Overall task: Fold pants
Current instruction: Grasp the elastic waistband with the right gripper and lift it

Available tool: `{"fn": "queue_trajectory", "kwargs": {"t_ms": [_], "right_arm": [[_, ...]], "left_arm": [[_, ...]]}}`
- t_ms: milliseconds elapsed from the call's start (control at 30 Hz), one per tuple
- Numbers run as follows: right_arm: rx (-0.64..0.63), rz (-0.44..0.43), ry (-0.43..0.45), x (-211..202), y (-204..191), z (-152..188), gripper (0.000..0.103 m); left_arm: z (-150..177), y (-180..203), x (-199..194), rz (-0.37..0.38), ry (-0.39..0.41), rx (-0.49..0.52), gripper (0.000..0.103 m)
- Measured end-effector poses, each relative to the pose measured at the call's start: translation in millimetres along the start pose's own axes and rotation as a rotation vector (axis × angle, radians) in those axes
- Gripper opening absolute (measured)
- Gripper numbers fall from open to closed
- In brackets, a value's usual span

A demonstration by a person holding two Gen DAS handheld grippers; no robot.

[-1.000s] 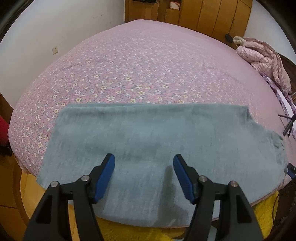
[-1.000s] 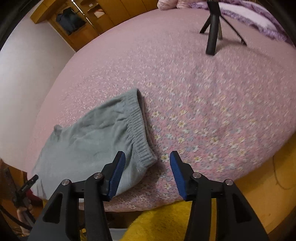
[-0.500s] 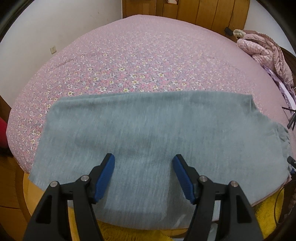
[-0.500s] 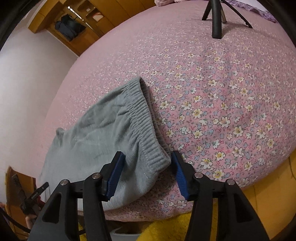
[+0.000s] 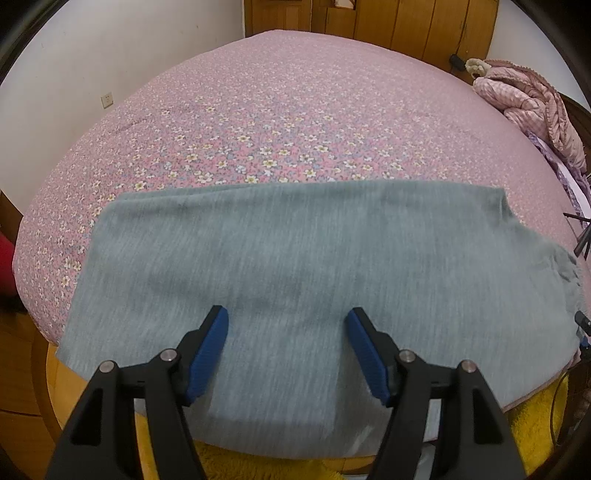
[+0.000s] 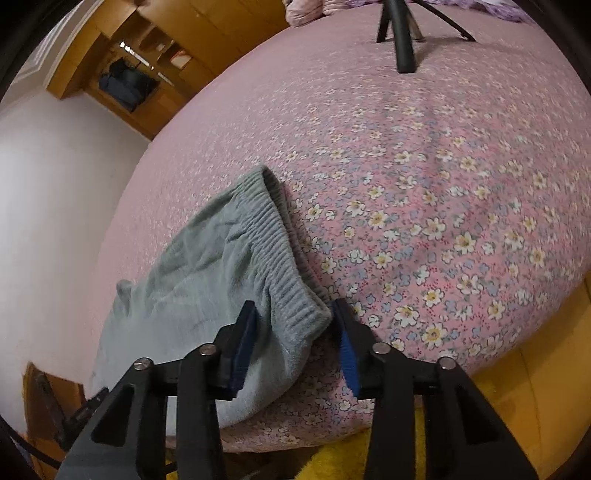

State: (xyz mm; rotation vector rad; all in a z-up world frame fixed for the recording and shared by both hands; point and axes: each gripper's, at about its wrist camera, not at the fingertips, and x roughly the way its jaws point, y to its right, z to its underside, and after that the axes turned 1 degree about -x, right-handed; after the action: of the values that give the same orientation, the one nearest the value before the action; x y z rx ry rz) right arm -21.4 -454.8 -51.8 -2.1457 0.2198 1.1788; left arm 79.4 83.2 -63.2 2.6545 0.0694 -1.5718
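The grey-green pants (image 5: 295, 266) lie flat on the pink flowered bed (image 5: 295, 122), along its near edge. My left gripper (image 5: 286, 332) is open, just above the near part of the leg fabric, holding nothing. In the right wrist view the ribbed waistband (image 6: 280, 254) runs toward me. My right gripper (image 6: 293, 325) is open, with its jaws on either side of the waistband's near corner (image 6: 310, 314); I cannot tell if they touch it.
A black tripod (image 6: 402, 33) stands on the bed at the far right. A pink quilted blanket (image 5: 532, 99) is heaped at the far right corner. Wooden wardrobes (image 5: 388, 22) line the back wall. A yellow rug (image 6: 498, 424) lies on the floor below the bed edge.
Both grippers have moved forward and down toward the pants. My right gripper's jaws now straddle the waistband corner, which was ahead of them before.
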Motion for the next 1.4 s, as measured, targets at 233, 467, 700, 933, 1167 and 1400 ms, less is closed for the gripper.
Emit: {"fn": "queue_trajectory", "kwargs": {"t_ms": [233,467,700,933,1167,1400], "right_arm": [[-0.008,-0.039,0.014,-15.4,-0.9,-6.8,0.023],[-0.252,-0.004,0.097,-46.5,-54.6,-5.9,0.017],[-0.498,-0.041,0.114,-55.3,-128.0,12.3,0.017],[-0.665,-0.145,0.052,-39.7,-194.6,36.5,0.017],[-0.791,-0.226,-0.021,-16.0,-250.9,64.7,0.017],[-0.887,-0.237,-0.132,20.6,-281.6,93.9,0.017]], "left_arm": [[0.2,-1.3,-1.4,0.002,-0.001,0.001,0.07],[-1.0,-4.2,-8.0,0.005,0.011,-0.008,0.07],[-4.3,-11.4,-21.2,0.019,0.042,-0.027,0.07],[-5.4,-21.2,-33.3,0.035,0.074,-0.055,0.07],[-3.0,-38.7,-39.9,0.028,0.094,-0.077,0.07],[2.3,-52.0,-38.7,0.037,0.09,-0.123,0.07]]}}
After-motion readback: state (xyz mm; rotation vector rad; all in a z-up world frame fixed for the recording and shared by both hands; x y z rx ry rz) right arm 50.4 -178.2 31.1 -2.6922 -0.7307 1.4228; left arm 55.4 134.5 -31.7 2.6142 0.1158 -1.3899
